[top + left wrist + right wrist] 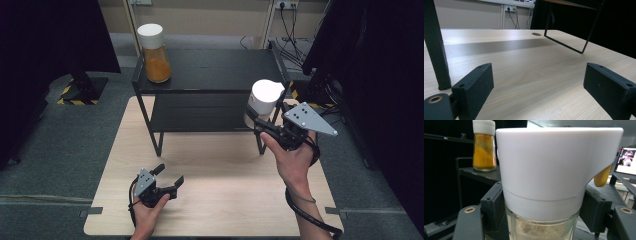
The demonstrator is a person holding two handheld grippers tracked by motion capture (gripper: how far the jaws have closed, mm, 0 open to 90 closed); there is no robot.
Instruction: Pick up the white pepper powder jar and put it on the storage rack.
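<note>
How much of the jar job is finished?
One jar of orange powder already stands on top of the black shelf. The right gripper is clamped on a second jar with a white lid, held up beside the shelf. It is not yet set down. The left gripper rests open on the table.

Black grippers with screw-studded grey triangular plates (pixel 308 118), black cables, bare forearms.
</note>
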